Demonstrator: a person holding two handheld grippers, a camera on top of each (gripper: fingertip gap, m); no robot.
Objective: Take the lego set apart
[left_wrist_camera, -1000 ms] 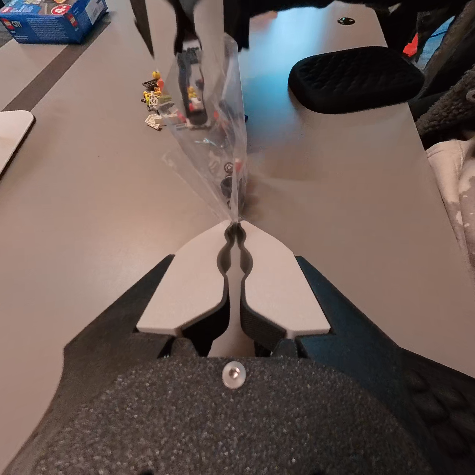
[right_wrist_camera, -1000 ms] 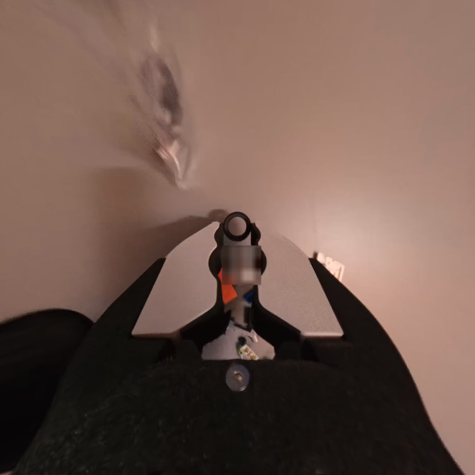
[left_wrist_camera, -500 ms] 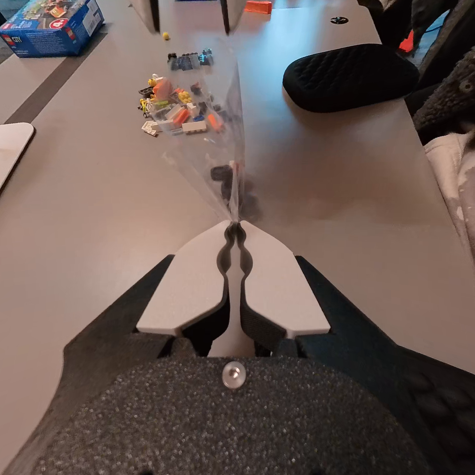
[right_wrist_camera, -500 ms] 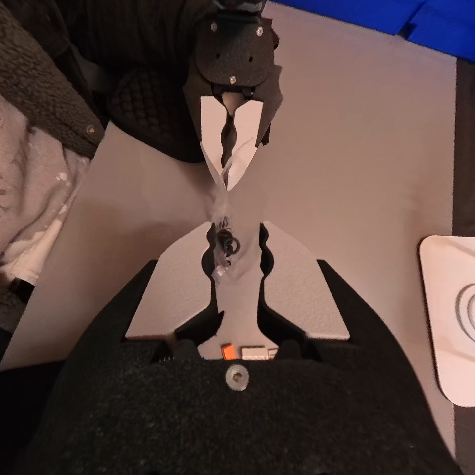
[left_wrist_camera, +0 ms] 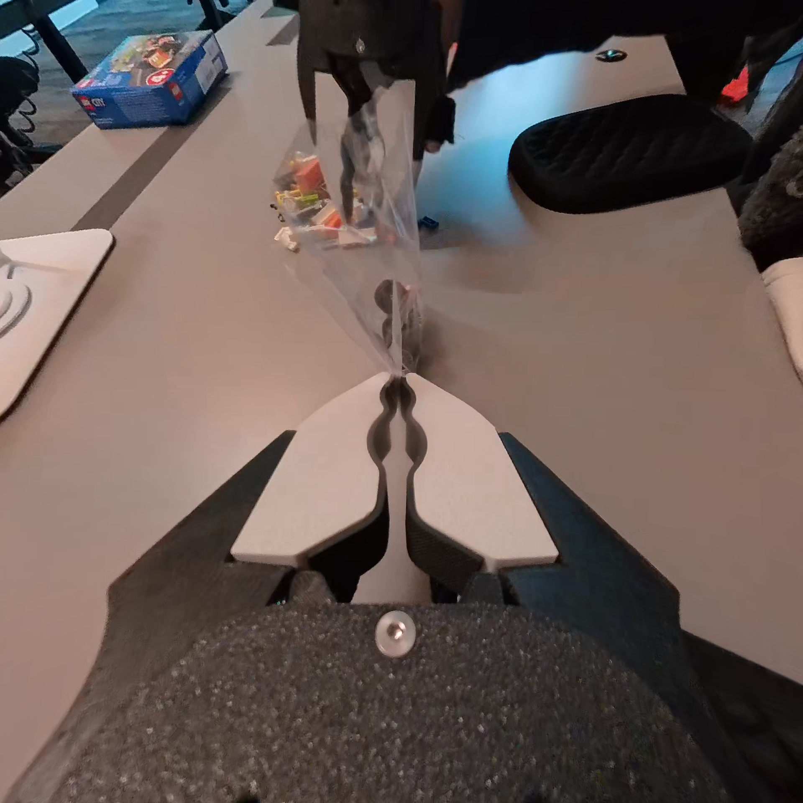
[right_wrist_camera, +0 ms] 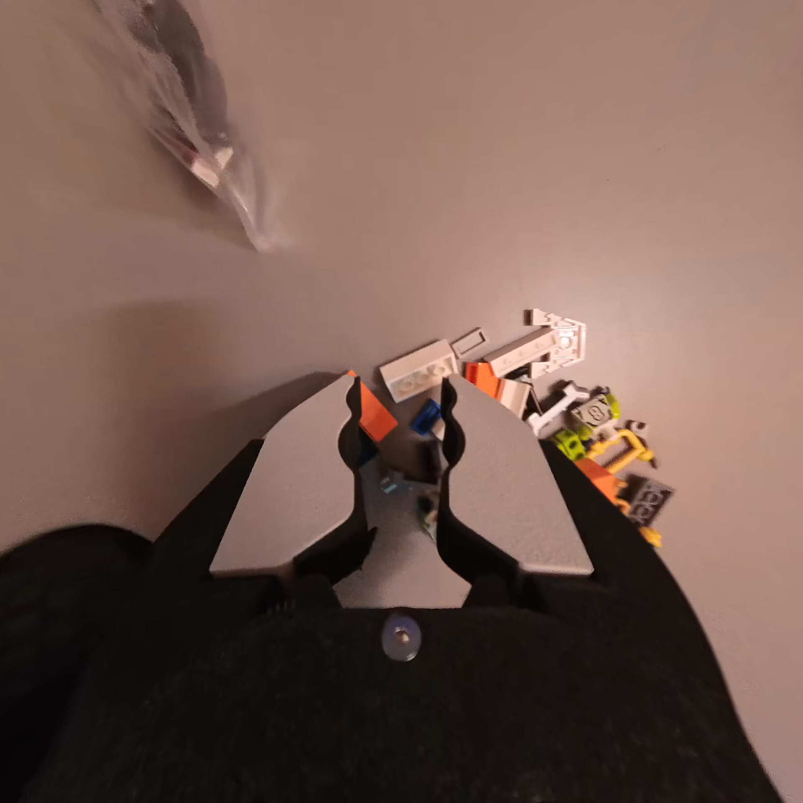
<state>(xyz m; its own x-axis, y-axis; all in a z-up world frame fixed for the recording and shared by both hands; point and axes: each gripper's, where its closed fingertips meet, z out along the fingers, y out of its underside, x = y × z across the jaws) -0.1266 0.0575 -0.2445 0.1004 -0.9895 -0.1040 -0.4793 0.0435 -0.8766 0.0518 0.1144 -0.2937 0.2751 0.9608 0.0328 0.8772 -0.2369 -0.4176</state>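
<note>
Since half a second ago, your right gripper (right_wrist_camera: pixel 399 382) has swung down over the loose coloured lego pieces (right_wrist_camera: pixel 560 404) on the grey table (right_wrist_camera: pixel 565 152), jaws apart. Left gripper (left_wrist_camera: pixel 396 379): clamped on the thin clear plastic bag (left_wrist_camera: pixel 369 208). Pieces: light, rigid, slippery; grip flat sides.

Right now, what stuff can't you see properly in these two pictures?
- Clear bag, left wrist view: crumpled plastic hides which dark pieces lie inside; in the right wrist view it is smeared by blur.
- Loose lego pieces, right wrist view: the right gripper and its fingers cover part of the pile.
- Blue box, left wrist view: its pictures are too small.
</note>
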